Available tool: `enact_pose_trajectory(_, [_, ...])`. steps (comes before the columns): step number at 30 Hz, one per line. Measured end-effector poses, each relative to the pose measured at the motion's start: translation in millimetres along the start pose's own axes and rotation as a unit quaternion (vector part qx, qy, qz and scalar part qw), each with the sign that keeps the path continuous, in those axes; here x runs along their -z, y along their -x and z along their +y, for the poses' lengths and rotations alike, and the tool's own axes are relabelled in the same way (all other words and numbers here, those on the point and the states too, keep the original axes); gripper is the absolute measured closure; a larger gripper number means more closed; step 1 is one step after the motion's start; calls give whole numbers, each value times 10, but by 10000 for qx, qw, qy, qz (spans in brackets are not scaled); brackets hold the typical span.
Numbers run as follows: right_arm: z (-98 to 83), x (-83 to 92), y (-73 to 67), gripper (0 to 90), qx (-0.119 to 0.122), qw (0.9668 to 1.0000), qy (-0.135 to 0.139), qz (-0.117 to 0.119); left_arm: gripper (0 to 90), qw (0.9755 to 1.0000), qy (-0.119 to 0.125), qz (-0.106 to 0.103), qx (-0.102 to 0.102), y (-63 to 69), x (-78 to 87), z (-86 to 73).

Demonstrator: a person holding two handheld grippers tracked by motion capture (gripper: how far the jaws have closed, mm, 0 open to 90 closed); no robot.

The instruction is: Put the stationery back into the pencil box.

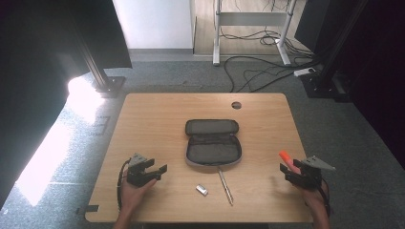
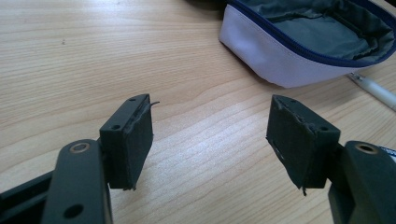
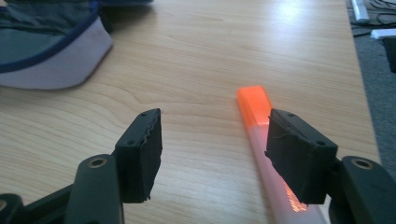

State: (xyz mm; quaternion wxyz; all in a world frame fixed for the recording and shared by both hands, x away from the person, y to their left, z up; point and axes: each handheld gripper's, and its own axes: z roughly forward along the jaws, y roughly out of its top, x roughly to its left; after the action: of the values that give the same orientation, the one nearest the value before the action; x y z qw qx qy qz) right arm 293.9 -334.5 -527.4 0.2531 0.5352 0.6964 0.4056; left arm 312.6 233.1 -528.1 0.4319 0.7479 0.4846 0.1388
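An open grey pencil case (image 1: 212, 143) with a pale outer shell lies at the table's middle. In front of it lie a silver pen (image 1: 225, 186) and a small pale eraser-like piece (image 1: 202, 190). My left gripper (image 1: 160, 168) rests at the front left, open, its jaws empty and aimed at the case (image 2: 280, 60); the pen (image 2: 373, 88) shows beyond its right jaw. My left gripper's jaws (image 2: 210, 135) hover just above bare wood. At the front right, my right gripper (image 1: 285, 172) is open beside an orange-capped highlighter (image 1: 285, 156). The highlighter (image 3: 254, 105) lies on the table partly under the right jaw of my right gripper (image 3: 215, 140).
The wooden table (image 1: 153, 119) has a round cable hole (image 1: 236, 105) at the back. Its right edge (image 3: 359, 93) runs close beside the highlighter. Beyond the table, cables (image 1: 258, 71) sprawl on the grey floor near a white desk frame (image 1: 217, 33).
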Motion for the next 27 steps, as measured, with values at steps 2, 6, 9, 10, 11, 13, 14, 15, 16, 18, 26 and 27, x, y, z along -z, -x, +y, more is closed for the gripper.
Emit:
enact_pose_trajectory(2, [-25,-11,39,382,28,10000,-57,-68,318,10000,-32,-1,-34,11,-20,-1])
enact_pose_trajectory(6, [-48,-32,69,395,52,9998,-108,-139,319,9999,-65,-2,-106,29,-36,10])
enact_pose_trajectory(9, [-66,-42,104,414,40,9997,-124,-185,320,9999,-63,-32,-117,38,-41,17])
enact_pose_trajectory(10, [-69,-42,115,417,52,9997,-143,-193,319,9999,-65,-34,-117,40,-43,16])
enact_pose_trajectory(11, [-74,-44,125,423,38,9996,-155,-215,320,9999,-68,-40,-121,42,-41,17])
enact_pose_trajectory(13, [-84,-49,150,441,24,9995,-180,-240,322,9999,-51,-35,-143,46,-30,22])
enact_pose_trajectory(14, [-84,-49,150,441,24,9995,-180,-240,324,9999,-51,-35,-143,46,-30,22])
enact_pose_trajectory(15, [-90,-59,174,458,5,9995,-208,-258,323,9999,-27,-45,-137,47,-23,26])
enact_pose_trajectory(16, [-90,-65,184,466,9,9994,-224,-276,323,9999,-12,-52,-131,50,-19,29])
enact_pose_trajectory(18, [-90,-83,203,483,27,9993,-266,-271,323,9999,-18,-77,-141,56,-21,32])
enact_pose_trajectory(26, [-84,-143,266,558,-11,9990,-330,-311,325,9997,5,-71,-227,99,-24,37])
enact_pose_trajectory(27, [-88,-152,281,558,26,9987,-354,-354,325,9997,35,-74,-241,113,-17,43])
